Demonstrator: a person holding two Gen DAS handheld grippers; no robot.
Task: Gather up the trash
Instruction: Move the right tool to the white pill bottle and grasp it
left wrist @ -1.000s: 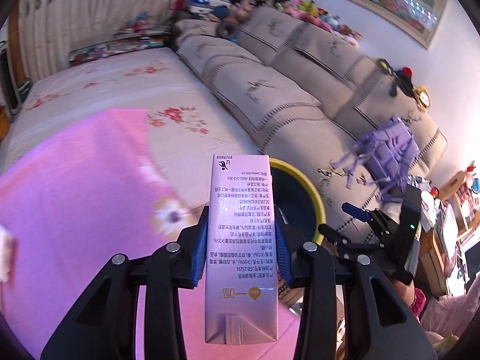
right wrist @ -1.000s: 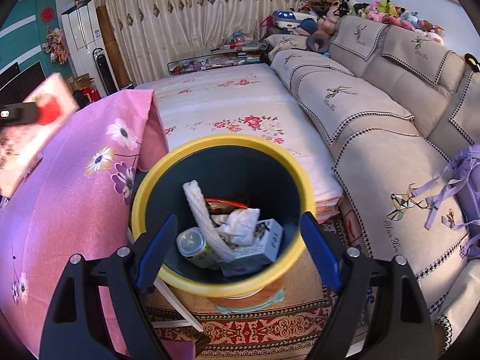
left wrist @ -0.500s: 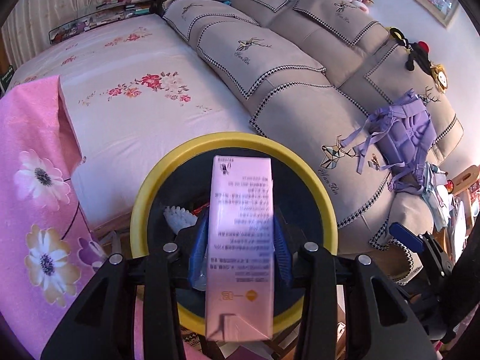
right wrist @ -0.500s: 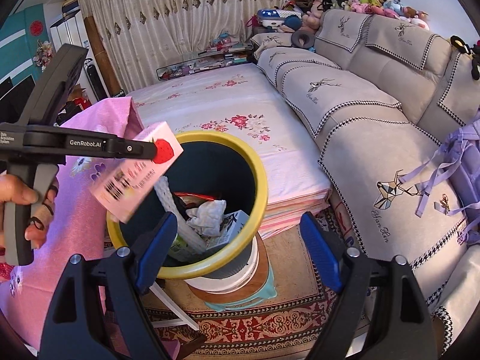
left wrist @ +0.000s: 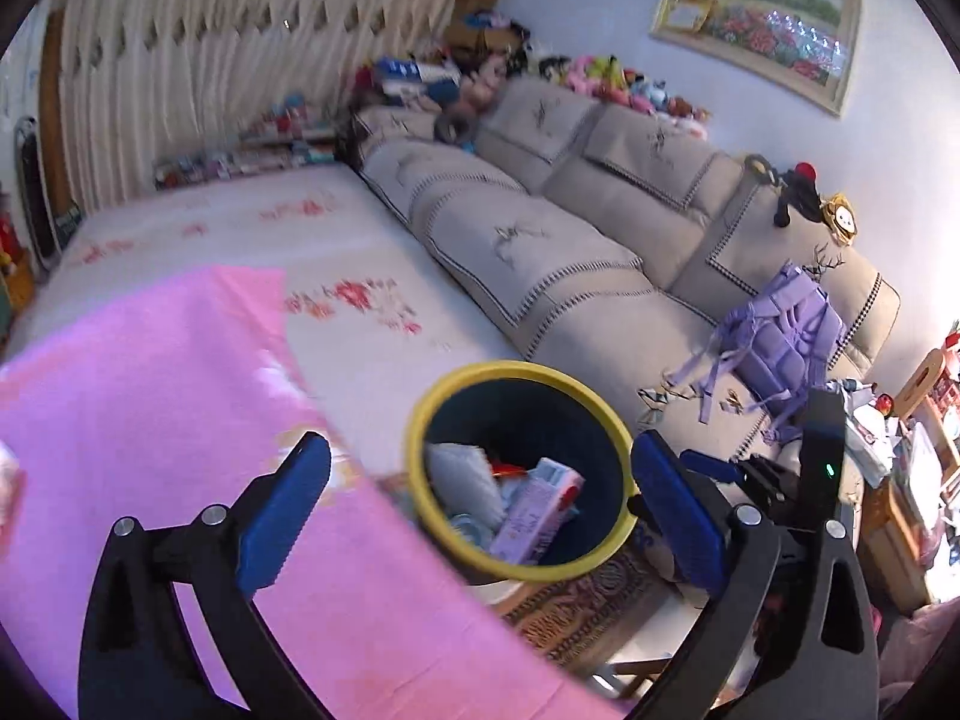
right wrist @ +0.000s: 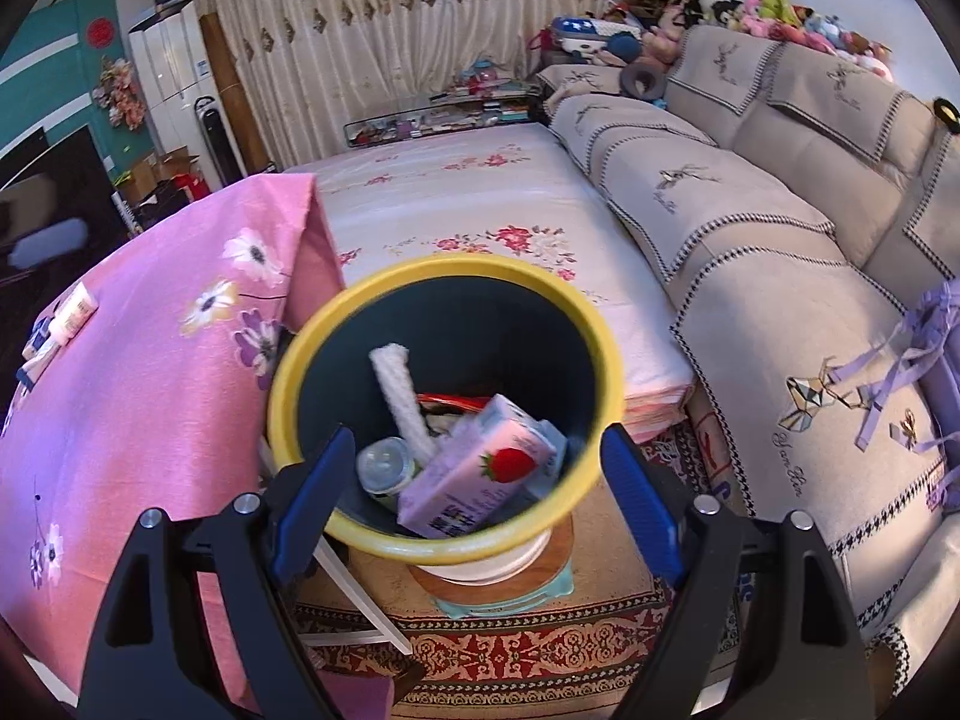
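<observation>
Pink strawberry carton [right wrist: 477, 477] lies tilted inside the yellow-rimmed bin [right wrist: 312, 354] on the other trash, below and ahead of the left gripper [left wrist: 480, 504], jaws opening wide with nothing between them; right gripper [right wrist: 474, 510] wide apart either side of bin's near rim, gripping nothing.

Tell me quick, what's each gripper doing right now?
Left gripper: fingers opening, nothing between them, pink carton lies in the bin.
Right gripper: open, empty.

Glossy plastic bin [right wrist: 603, 354], printed paper carton [right wrist: 480, 480], matt cloth cover [right wrist: 150, 372]
</observation>
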